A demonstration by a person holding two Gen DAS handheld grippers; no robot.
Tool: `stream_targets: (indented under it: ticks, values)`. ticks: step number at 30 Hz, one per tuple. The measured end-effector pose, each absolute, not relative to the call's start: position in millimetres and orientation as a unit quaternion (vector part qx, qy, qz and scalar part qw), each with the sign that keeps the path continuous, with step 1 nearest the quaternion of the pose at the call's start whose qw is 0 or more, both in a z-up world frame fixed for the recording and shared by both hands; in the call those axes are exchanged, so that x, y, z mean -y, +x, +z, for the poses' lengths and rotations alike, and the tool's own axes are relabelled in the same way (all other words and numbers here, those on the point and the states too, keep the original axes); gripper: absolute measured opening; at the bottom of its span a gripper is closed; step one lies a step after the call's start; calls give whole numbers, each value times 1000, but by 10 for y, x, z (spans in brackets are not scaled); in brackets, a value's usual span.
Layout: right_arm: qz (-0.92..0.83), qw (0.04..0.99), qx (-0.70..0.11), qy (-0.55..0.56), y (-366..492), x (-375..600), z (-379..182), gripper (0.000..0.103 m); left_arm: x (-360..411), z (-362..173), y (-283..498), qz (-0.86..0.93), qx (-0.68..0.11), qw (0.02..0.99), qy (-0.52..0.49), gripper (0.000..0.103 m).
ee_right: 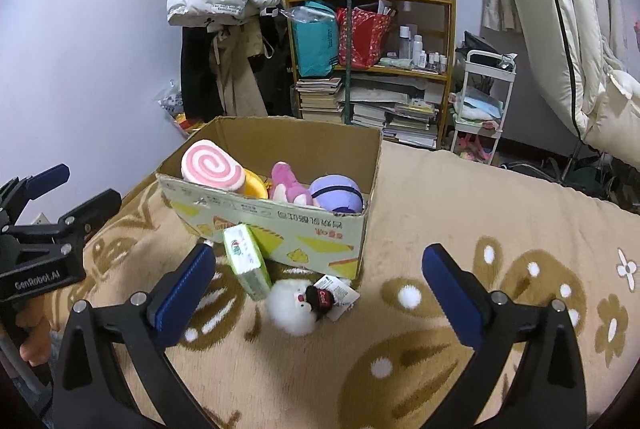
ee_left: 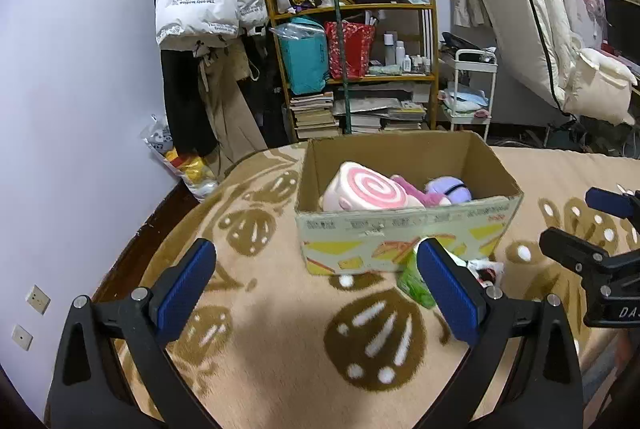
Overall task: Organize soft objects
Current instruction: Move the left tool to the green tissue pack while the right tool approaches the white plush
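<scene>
Left gripper (ee_left: 316,287) spread wide, empty, low centre of its view. Cardboard box (ee_right: 320,229) mid-frame, plush already inside. Green tissue pack (ee_right: 247,262) and white fluffy toy (ee_right: 290,307) just below box front (both outside). Right gripper (ee_right: 319,289) agape, empty; best descend squarely over toy, clamp gently.

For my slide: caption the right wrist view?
Open right gripper faces white plush before cardboard box.
</scene>
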State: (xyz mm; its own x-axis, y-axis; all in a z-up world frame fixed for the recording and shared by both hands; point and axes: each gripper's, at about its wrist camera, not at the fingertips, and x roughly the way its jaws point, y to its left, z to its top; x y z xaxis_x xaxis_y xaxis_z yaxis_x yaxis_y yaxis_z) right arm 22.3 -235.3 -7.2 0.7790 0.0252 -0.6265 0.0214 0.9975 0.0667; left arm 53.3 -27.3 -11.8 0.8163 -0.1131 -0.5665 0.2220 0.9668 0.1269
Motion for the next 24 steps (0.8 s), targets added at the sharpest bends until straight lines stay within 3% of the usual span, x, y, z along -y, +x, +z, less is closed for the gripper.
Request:
stream_targets:
  ticks: [24]
  values:
    - [-19, 936, -351, 30, 351, 2456, -225, 103, 516, -239, 741, -125, -304, 941, 85, 100]
